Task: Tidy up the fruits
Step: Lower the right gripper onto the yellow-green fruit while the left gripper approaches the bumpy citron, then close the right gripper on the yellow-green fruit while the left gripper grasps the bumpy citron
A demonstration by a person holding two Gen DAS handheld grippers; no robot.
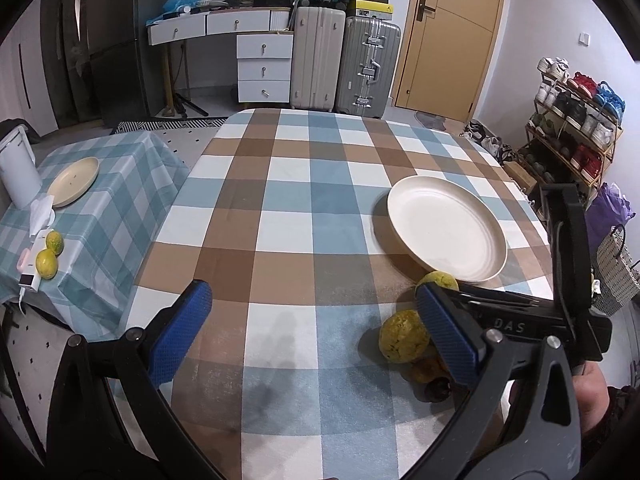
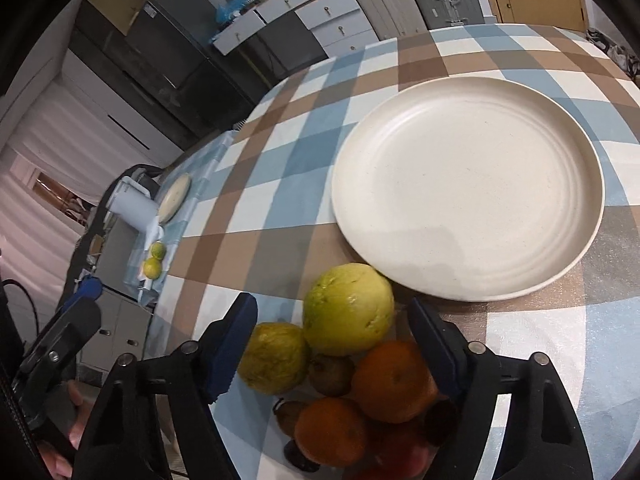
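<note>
At lower frame the left gripper (image 1: 308,324) holds its jaws wide over bare checked bench (image 1: 288,184). A cream plate (image 1: 444,228) sits right of centre, with yellow-green fruits (image 1: 402,334) below it at lower right.

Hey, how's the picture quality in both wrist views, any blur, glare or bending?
Left wrist view: sharp, heavy fisheye bending of the door, soft shadows on the tablecloth. Right wrist view: tilted, the green fruit and oranges slightly soft, a dull sheen on the cloth right of the plate.

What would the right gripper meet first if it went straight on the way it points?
Probably the big green fruit, centred between the open fingers of the right gripper; the orange beside it is close, so depth is uncertain.
</note>
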